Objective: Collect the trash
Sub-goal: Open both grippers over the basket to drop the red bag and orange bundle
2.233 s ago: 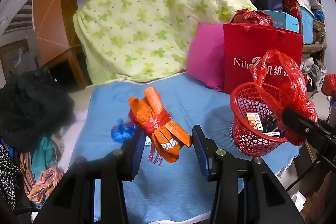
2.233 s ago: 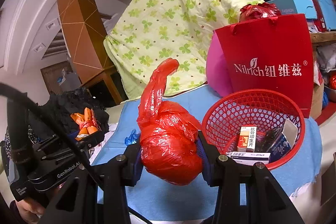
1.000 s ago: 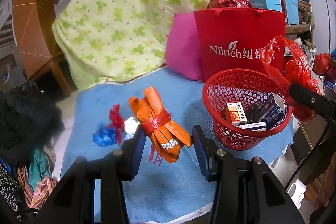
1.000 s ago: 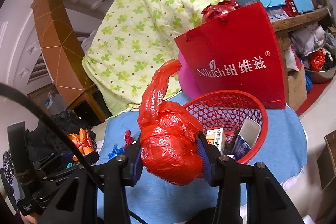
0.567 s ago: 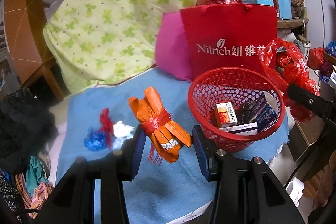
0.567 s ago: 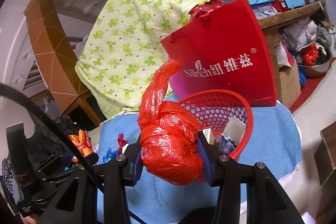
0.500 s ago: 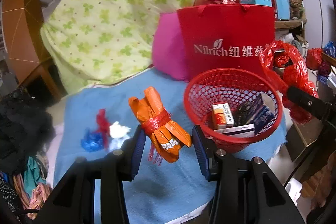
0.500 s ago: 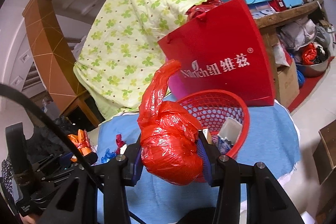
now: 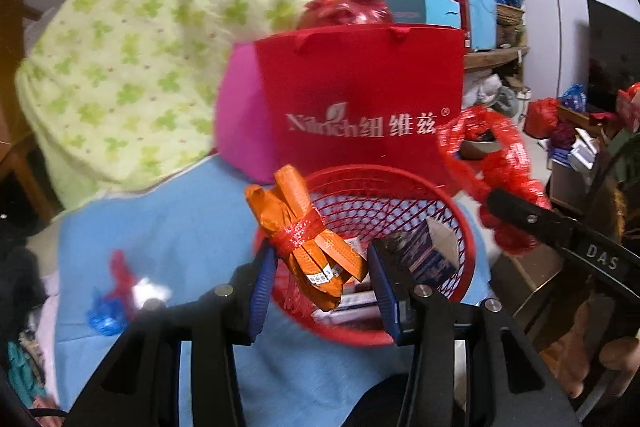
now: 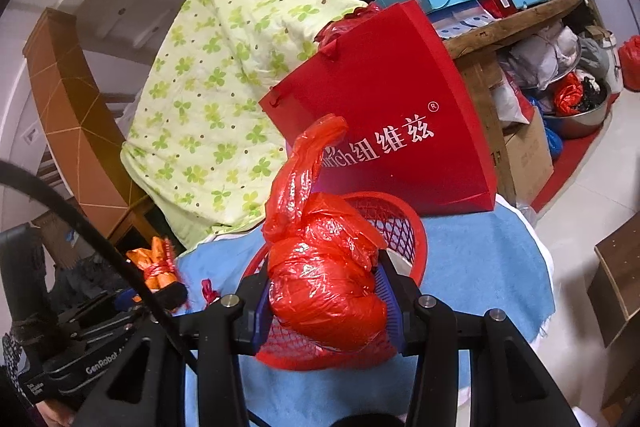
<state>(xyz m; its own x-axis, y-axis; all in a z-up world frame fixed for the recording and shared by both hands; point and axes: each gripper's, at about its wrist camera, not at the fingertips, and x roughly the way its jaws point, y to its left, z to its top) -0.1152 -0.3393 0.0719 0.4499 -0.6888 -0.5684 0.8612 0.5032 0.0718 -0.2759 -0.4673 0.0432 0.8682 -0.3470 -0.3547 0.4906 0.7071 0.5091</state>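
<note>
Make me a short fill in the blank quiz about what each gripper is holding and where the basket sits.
1. The left gripper holds an ____ bundle tied with red.
2. The right gripper is shut on a red plastic ____.
3. The red mesh basket stands on a ____ cloth.

Missing: orange; bag; blue

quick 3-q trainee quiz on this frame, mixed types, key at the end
1. True or false: the left claw carries an orange packet bundle tied with red plastic.
2. What does the right claw grip? A) blue bag B) red plastic bag C) medicine box
3. Fill in: both claws are next to the red mesh ____.

Key:
1. True.
2. B, the red plastic bag.
3. basket, which has boxes in it.
</note>
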